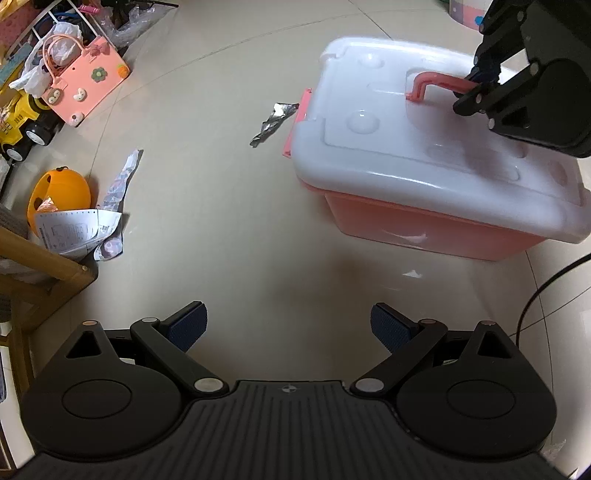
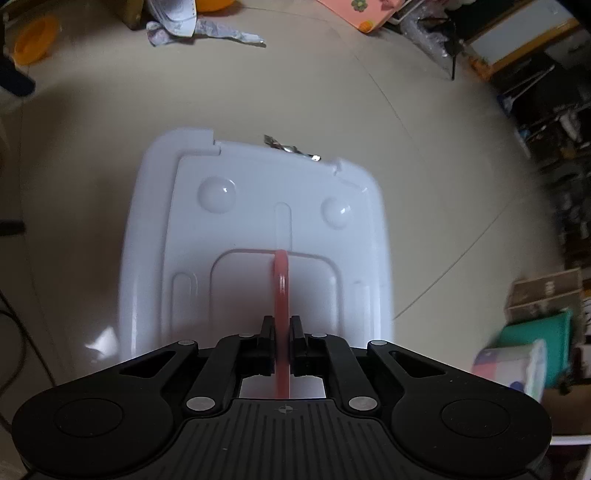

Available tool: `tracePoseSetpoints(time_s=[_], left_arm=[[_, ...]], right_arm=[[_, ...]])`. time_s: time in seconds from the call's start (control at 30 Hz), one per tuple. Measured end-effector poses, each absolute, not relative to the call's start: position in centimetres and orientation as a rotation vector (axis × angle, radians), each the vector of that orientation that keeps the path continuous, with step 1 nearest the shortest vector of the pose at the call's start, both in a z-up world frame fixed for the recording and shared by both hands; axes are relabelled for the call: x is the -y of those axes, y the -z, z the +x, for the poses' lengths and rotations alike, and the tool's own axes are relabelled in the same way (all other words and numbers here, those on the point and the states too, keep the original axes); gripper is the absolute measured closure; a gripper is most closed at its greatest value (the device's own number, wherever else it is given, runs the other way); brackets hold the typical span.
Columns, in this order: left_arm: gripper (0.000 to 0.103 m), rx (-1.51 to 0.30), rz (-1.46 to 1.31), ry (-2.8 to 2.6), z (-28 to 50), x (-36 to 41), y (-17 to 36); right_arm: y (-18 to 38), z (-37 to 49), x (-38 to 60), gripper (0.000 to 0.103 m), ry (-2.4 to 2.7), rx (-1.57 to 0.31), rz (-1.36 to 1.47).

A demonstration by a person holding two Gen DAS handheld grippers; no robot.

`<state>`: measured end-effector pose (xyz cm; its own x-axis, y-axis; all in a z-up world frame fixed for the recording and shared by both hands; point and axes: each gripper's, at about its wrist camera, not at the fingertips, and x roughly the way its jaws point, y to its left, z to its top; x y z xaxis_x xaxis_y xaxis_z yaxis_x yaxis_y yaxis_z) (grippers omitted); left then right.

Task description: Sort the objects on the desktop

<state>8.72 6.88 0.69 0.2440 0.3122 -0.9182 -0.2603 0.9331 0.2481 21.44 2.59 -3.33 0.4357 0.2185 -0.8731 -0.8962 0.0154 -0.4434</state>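
Storage box (image 1: 424, 206) looks rigid, possibly heavy; right tool (image 2: 282, 345) clamps its pink handle (image 2: 281, 291), left tool (image 1: 288, 328) gapes empty.

Beige tiled floor (image 1: 229, 229) throughout. Far left: pink tote bag (image 1: 85, 82) with flower and bunny stickers, leaning by a white wire rack (image 1: 55, 14). Yellow toy truck (image 1: 22, 122) just beside the tote. Wooden furniture corner (image 1: 48, 266) at left edge. Black cable (image 1: 543, 295) curving across tiles on the right. Right wrist view: cardboard box (image 2: 546, 291), green bin (image 2: 543, 332), dark cluttered shelving (image 2: 554, 166) along the right side, blurred.
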Motion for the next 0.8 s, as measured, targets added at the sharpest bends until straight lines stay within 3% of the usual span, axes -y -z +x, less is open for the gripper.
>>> tracePoseSetpoints(time_s=[0.17,0.23,0.27,0.53,0.8], left_arm=[[0.005,-1.267,0.035,-0.389,8.8,-7.1,-0.8],[0.005,-1.262,0.029,-0.389,8.8,-7.1,-1.0],[0.005,-1.258,0.025,-0.387,8.8,-7.1,-1.2],[0.005,-1.204,0.021,-0.341,7.8,-6.4,-3.5],[0.005,-1.101,0.105,-0.21,5.5,-3.6,-7.6]], right_arm=[[3.9,21.4,-2.8,0.094,-0.965,-0.681,-1.219],[3.4,21.2,-2.4,0.062,-0.934,-0.661,-1.182],[2.9,21.2,-2.0,0.058,-0.914,-0.66,-1.139],[-3.4,19.0,4.7,0.055,-0.656,-0.774,-0.651],[-7.2,10.9,11.2,0.052,-0.419,-0.878,-0.382]])
